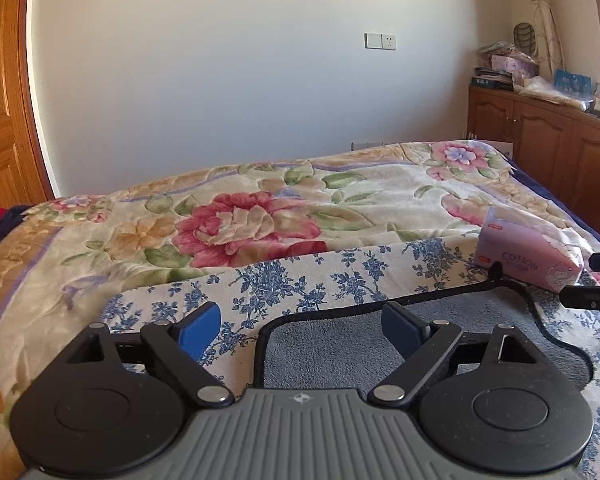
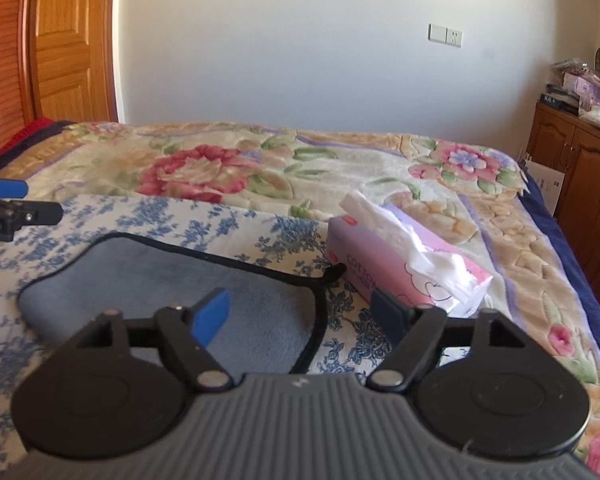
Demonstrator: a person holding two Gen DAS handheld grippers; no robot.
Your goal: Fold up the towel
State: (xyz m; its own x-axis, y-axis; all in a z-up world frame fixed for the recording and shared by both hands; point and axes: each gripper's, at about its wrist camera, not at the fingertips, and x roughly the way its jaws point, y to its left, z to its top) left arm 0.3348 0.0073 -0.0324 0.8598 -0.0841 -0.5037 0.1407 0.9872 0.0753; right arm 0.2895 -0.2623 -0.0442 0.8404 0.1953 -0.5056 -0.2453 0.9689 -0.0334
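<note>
Plush grey-blue towel with black piping (image 2: 172, 304), lower centre on the floral bed, looks soft, light, floppy; your left gripper (image 1: 300, 330) and right gripper (image 2: 304, 318) hover wide, empty—pinch corners by that trim.

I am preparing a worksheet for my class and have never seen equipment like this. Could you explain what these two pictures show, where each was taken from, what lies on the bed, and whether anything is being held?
No robot here: a person holds a two-fingered claw in each hand, each with a camera looking forward along its fingers. One picture comes from the left claw, the other from the right claw.

Both look across a bed covered by a floral plush blanket. On it lies a white cloth with blue flower print, and on that a grey-blue fleece towel with black edging, spread flat and not yet folded. Beside the towel sits a pink tissue pack with white tissue sticking out.

Both claws are open, above the towel's edges, holding nothing.
</note>
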